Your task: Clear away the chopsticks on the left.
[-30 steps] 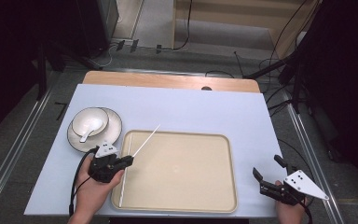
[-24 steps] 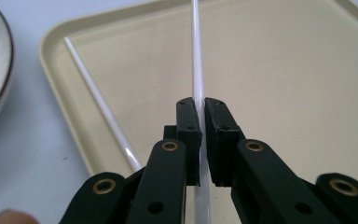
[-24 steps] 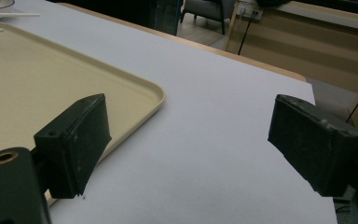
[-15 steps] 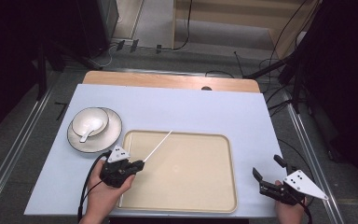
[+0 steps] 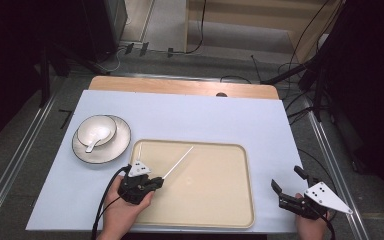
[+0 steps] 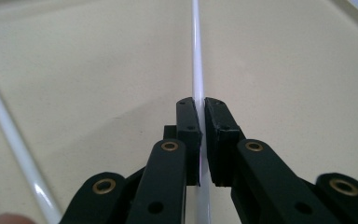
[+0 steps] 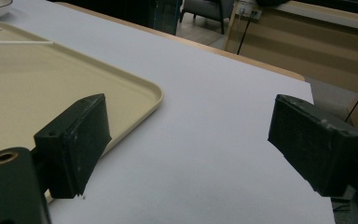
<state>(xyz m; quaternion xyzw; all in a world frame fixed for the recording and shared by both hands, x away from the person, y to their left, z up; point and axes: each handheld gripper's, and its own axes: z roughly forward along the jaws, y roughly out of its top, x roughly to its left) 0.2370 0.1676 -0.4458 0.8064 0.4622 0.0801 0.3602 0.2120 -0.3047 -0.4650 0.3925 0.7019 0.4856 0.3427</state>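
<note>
White chopstick clamped in the left gripper, above the tray.

The left gripper [image 5: 156, 183] holds one white chopstick [image 5: 179, 161] tightly over the beige tray [image 5: 230, 210]; a second chopstick [image 6: 14, 140] lies on the tray beside it. The right gripper [image 5: 286, 188] rests on the table [image 5: 200, 120] with jaws wide apart, holding nothing.

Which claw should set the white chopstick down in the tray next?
Left. The left claw is already shut on the chopstick, holding it over the beige tray. The right claw stands open over the table, off the tray's right edge.
</note>
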